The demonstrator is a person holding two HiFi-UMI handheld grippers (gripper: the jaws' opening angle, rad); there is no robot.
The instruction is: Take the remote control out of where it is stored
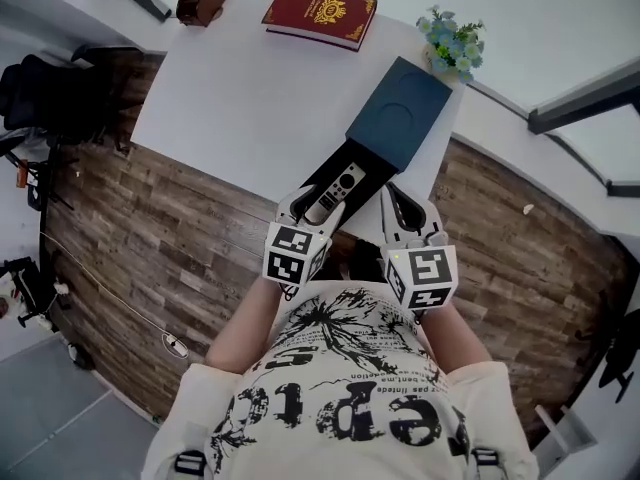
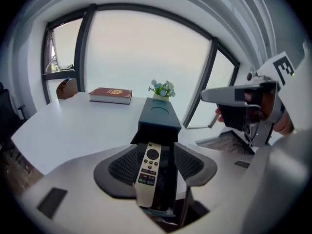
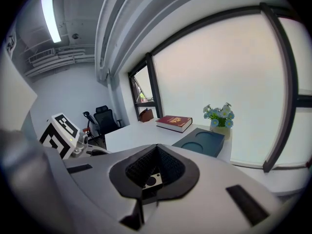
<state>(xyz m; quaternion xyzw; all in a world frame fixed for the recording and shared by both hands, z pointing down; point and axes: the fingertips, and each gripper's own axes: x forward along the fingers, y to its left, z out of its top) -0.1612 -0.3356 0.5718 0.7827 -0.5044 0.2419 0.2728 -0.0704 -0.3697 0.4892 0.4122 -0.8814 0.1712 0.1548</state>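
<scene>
At the near edge of the white table (image 1: 230, 88), the remote control (image 1: 334, 194) lies face up in a black tray (image 2: 166, 174) drawn out of the dark blue box (image 1: 400, 113). Its long axis runs along the tray, with the round-button end toward the box and the plain end toward the person. The left gripper (image 2: 155, 148) has its jaws apart on either side of the tray. The right gripper (image 3: 156, 150), just beside the tray, has its jaws together on nothing.
</scene>
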